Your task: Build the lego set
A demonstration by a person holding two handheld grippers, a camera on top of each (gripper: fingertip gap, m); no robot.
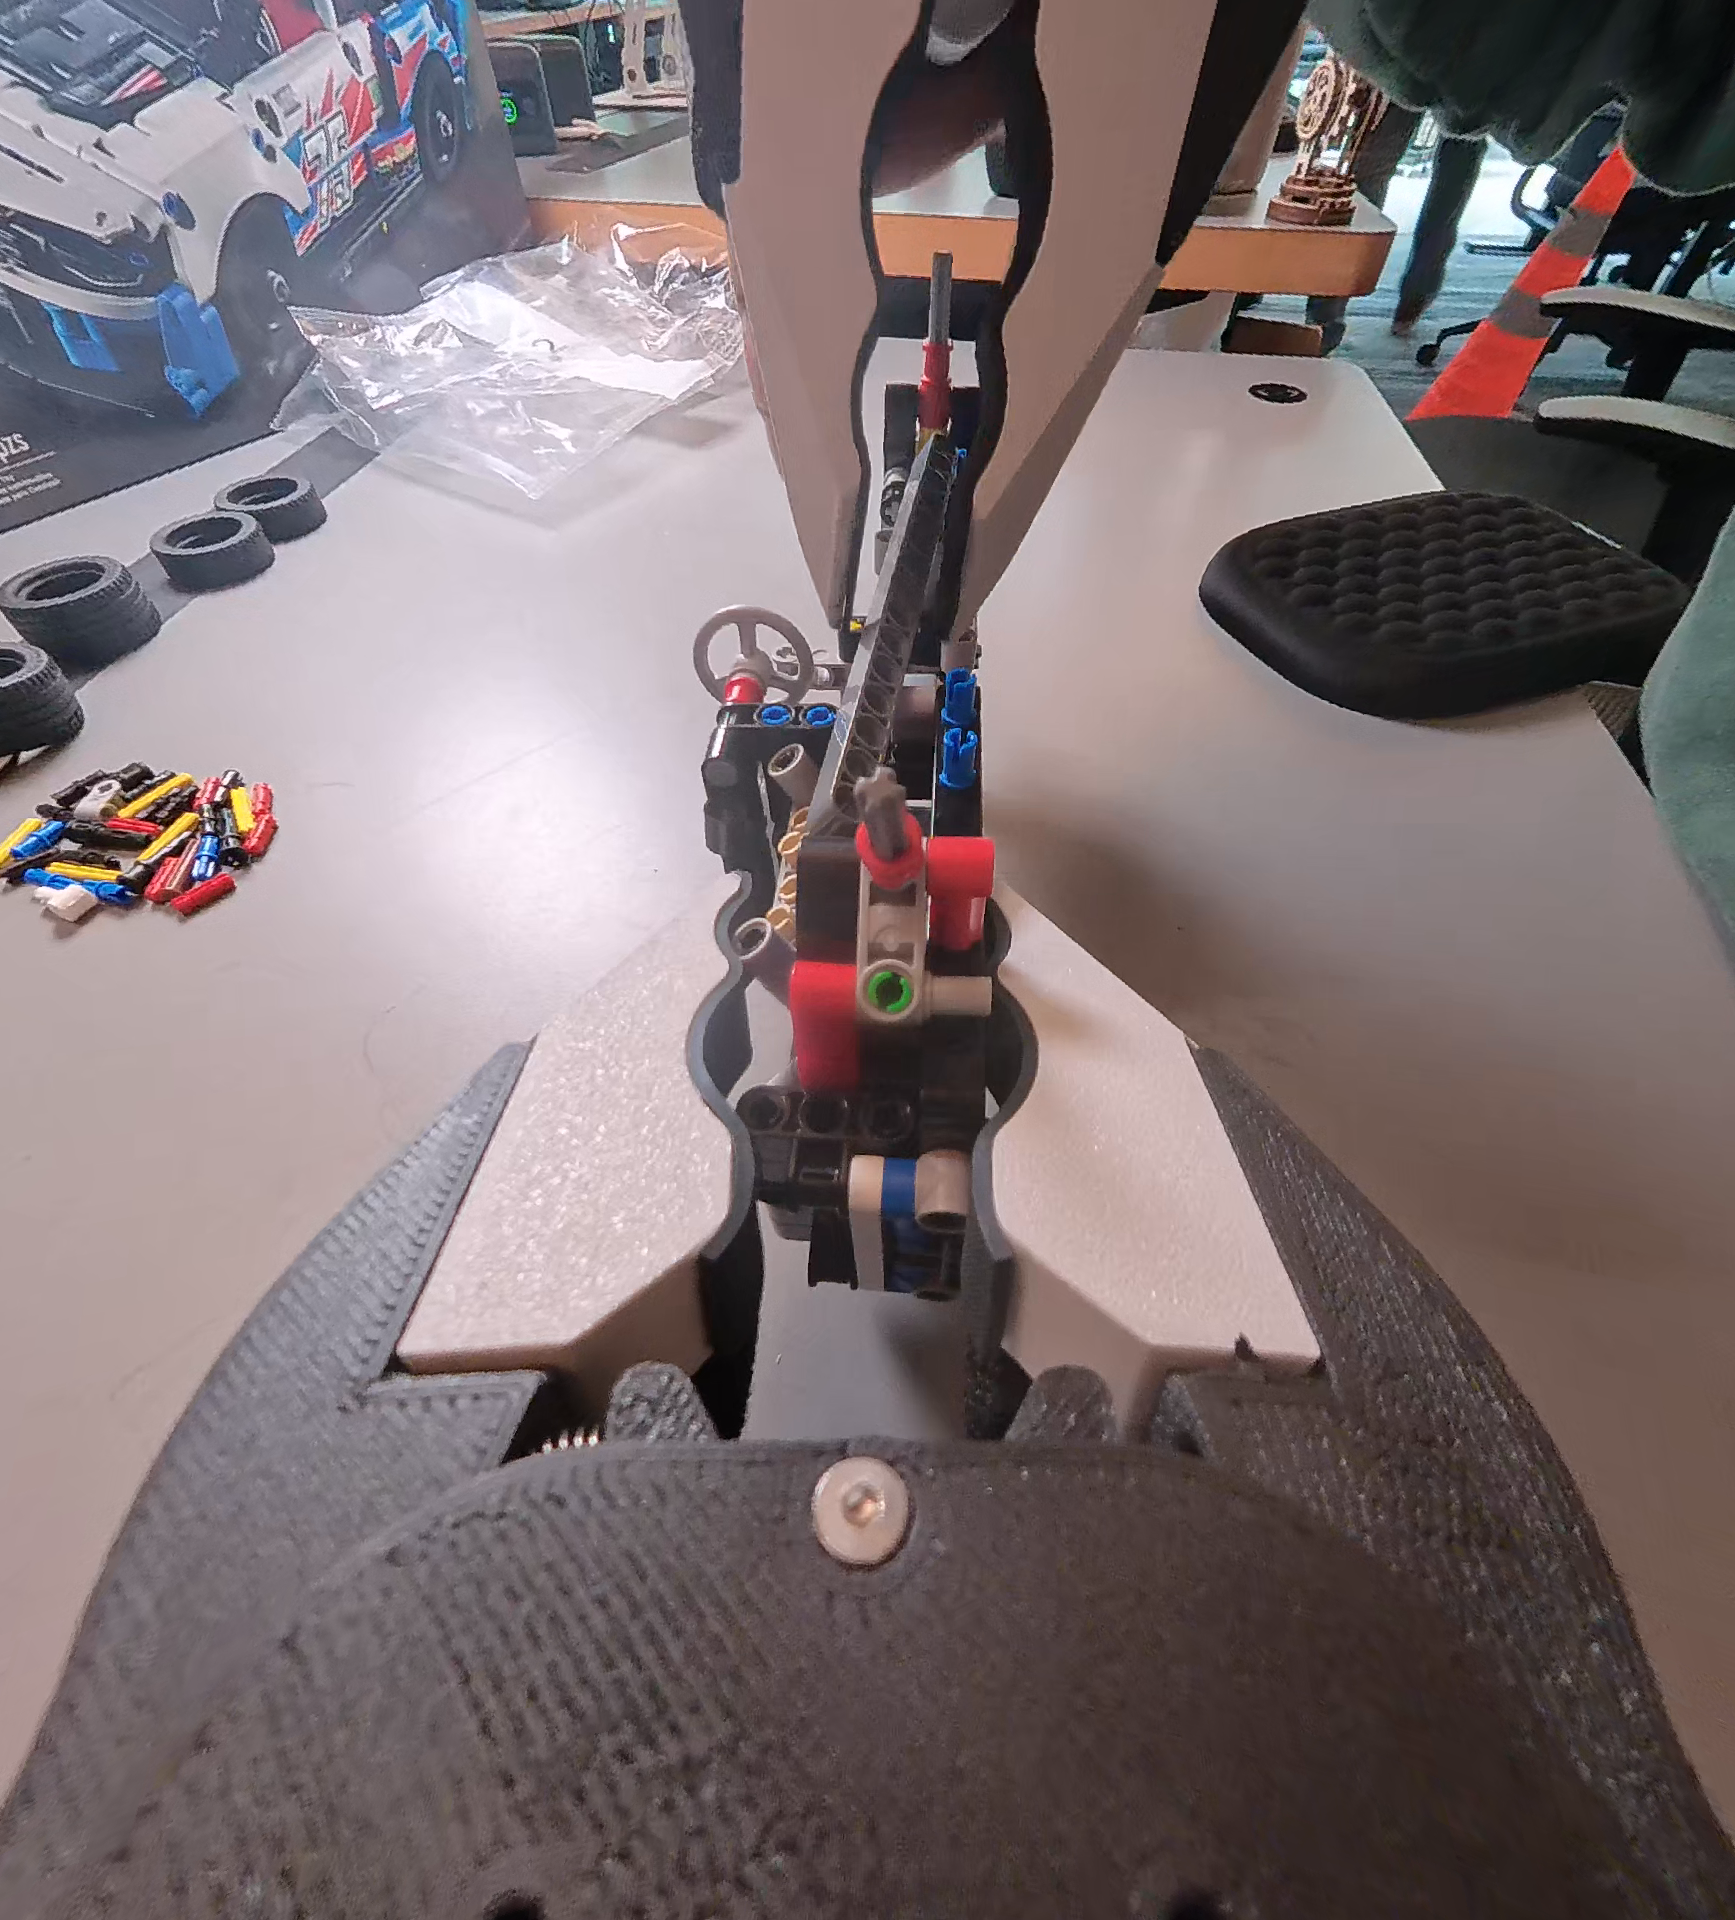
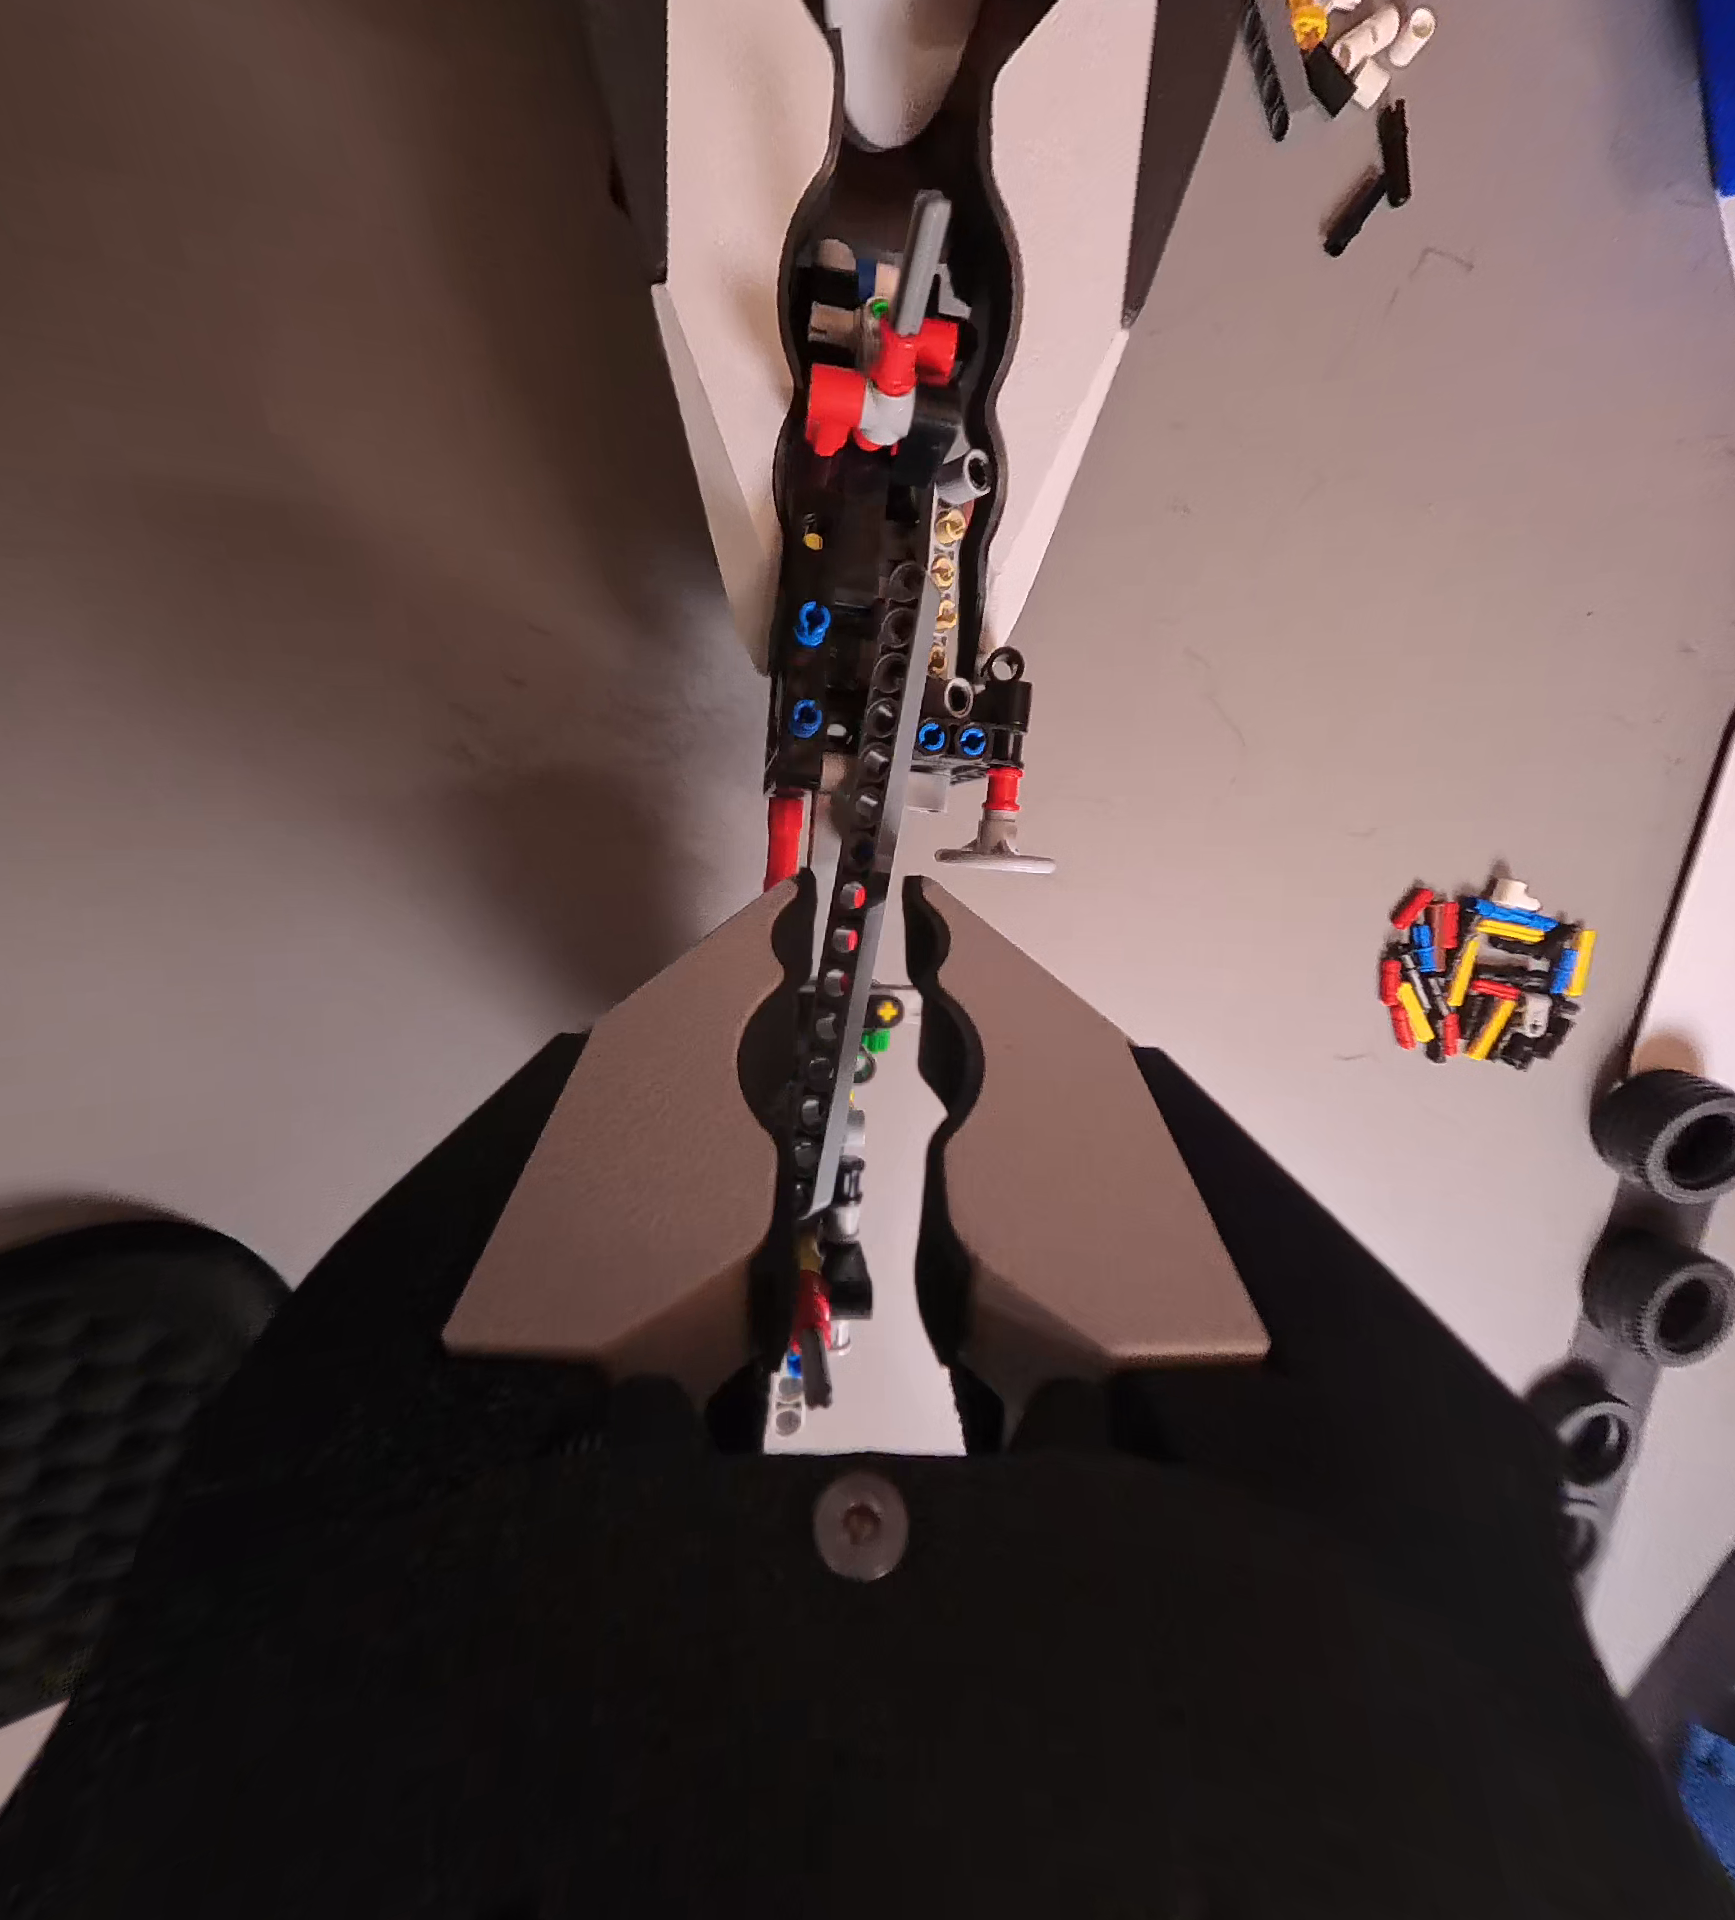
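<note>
A long lego chassis [image 1: 878,997] of black beams with red, blue and tan pins lies over the table, held at both ends. A dark grey long beam [image 1: 884,644] lies slanted along its top, also in the right wrist view [image 2: 868,810]. A grey steering wheel [image 1: 749,649] sticks out of its side. My left gripper [image 1: 868,904] is shut on the chassis's near end with the red connectors. My right gripper [image 2: 855,885] closes around the other end [image 2: 842,1143]; the beam rests against one finger. Each gripper shows in the other's view, the right [image 1: 902,623] and the left [image 2: 878,655].
A pile of small coloured pins [image 1: 130,836] lies to the left, with several black tyres [image 1: 78,613] behind it. The lego box [image 1: 115,208] and empty plastic bags [image 1: 520,353] are at the back left. A black padded armrest [image 1: 1434,603] sits at the table's right edge. Across from one pair of fingers to the other is roughly 5 centimeters.
</note>
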